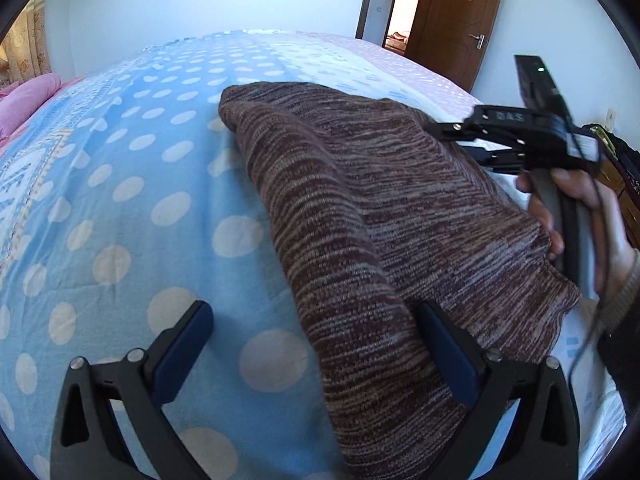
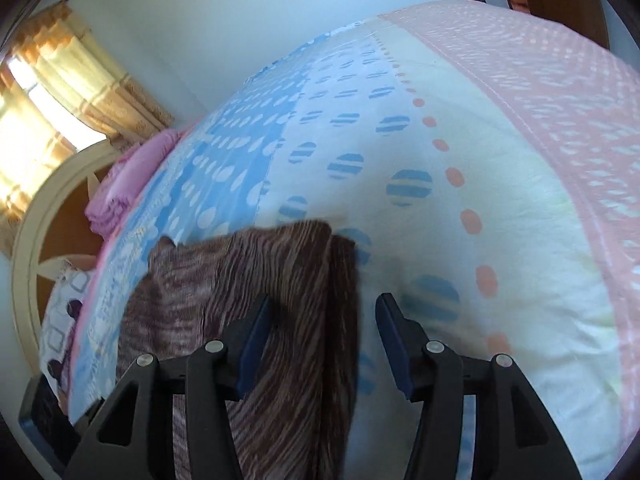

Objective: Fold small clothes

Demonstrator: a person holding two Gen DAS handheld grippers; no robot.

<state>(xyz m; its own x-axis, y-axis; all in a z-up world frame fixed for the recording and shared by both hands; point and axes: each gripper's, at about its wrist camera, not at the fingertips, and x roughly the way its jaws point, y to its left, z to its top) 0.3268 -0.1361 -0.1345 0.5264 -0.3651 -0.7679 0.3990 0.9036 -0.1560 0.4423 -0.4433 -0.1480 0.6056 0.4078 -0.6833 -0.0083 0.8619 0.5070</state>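
Observation:
A brown striped knit garment (image 1: 360, 208) lies folded on the bed's blue polka-dot sheet (image 1: 120, 200). My left gripper (image 1: 316, 312) is open wide just above it. Its left finger is over bare sheet and its right finger sits at a fold of the knit. In the left wrist view a hand holds my right gripper (image 1: 456, 140) over the garment's far right edge. In the right wrist view the right gripper (image 2: 324, 304) is open, and the garment's edge (image 2: 248, 272) lies between and below its blue pads without being pinched.
A pink quilt (image 1: 28, 100) lies at the bed's head by a round headboard (image 2: 36, 216) and curtains (image 2: 52, 92). A brown door (image 1: 460, 20) stands beyond the bed's far corner. The bed's pink border (image 2: 560, 128) marks its edge. A dark flat object (image 2: 44, 412) lies beside the bed.

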